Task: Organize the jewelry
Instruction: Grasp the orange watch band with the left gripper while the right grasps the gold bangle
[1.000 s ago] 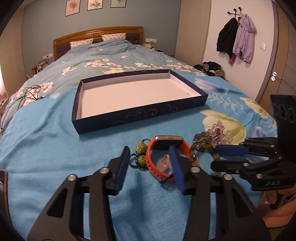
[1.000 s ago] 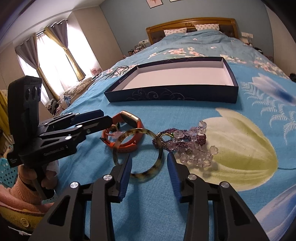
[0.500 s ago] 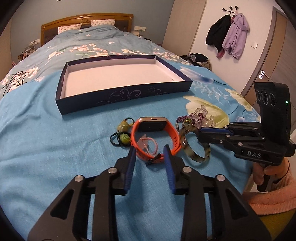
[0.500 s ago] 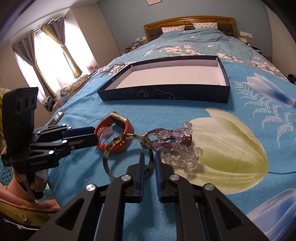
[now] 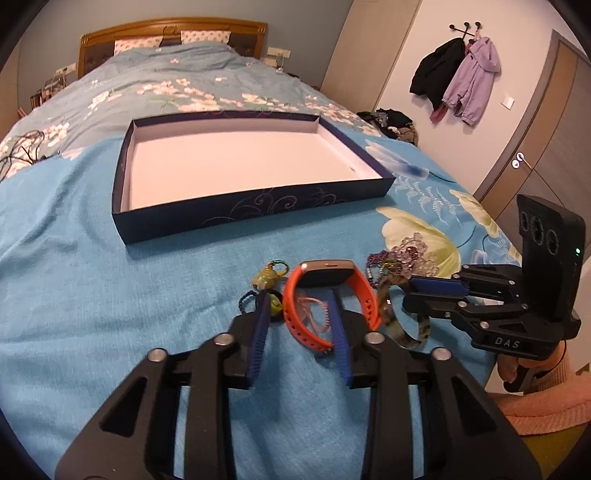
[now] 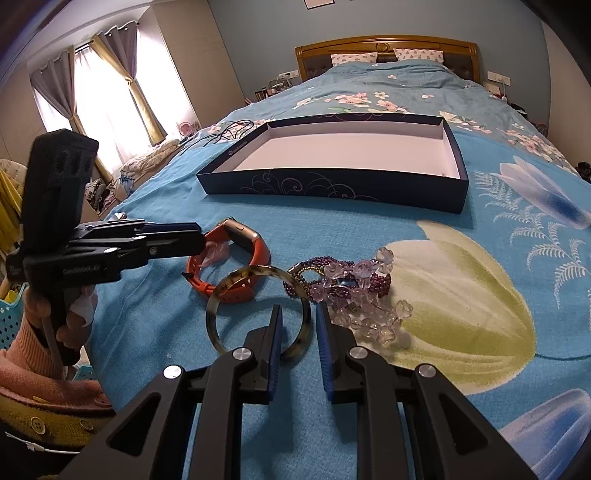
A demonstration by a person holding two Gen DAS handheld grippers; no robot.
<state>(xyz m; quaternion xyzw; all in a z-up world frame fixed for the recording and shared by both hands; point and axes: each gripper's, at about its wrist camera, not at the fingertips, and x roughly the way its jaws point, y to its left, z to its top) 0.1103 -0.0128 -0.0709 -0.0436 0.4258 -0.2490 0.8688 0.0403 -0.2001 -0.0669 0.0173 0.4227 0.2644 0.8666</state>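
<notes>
An empty dark blue box [image 5: 258, 212] with a white floor lies on the bed; it also shows in the right wrist view [image 6: 332, 186]. In front of it lie an orange watch [image 5: 332, 295], a pink bracelet [image 5: 314, 314], green bead charms [image 5: 266, 282], a tortoiseshell bangle [image 5: 391, 321] and purple crystal beads [image 5: 406, 254]. My left gripper [image 5: 297, 306] is open, its fingers either side of the watch strap and pink bracelet. My right gripper [image 6: 298, 317] is shut on the near rim of the bangle [image 6: 221, 299], next to the crystal beads [image 6: 354, 291] and watch [image 6: 236, 254].
The blue floral bedspread [image 5: 92, 295] covers the bed up to a wooden headboard [image 5: 170, 29]. Black cables [image 5: 22, 147] lie at the bed's left edge. Coats [image 5: 458, 77] hang on the wall by a door. A blue basket [image 6: 11, 317] stands beside the bed.
My right gripper closed on the bangle's near rim and tilted it up. My left gripper narrowed, then opened a little, and moved forward around the watch strap and pink bracelet.
</notes>
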